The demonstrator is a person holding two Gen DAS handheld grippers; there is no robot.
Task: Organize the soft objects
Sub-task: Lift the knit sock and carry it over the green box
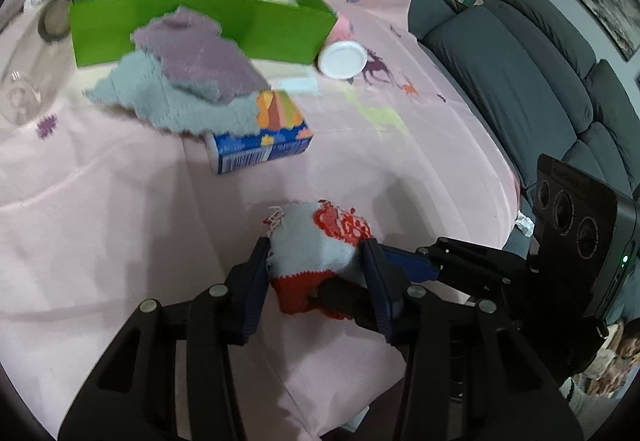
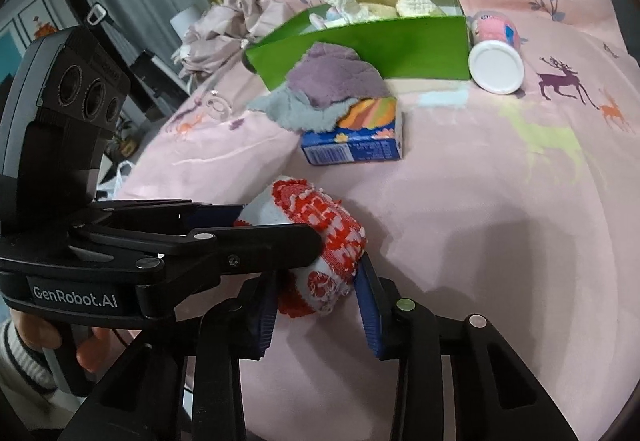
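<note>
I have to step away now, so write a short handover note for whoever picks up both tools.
Left tool: shut on the red, grey and white knitted sock.
Right tool: its pads are at the same sock's other end; contact unclear.
Done: cream knitted items already in the green cardboard box.
Left: the sock, plus purple and grey fleece cloths draped over the blue tissue box.

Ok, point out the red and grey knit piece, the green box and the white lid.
red and grey knit piece (image 1: pixel 316 241): left wrist view, grey middle.
green box (image 2: pixel 404 49): right wrist view, front wall.
white lid (image 2: pixel 495 66): right wrist view, flat face.
</note>
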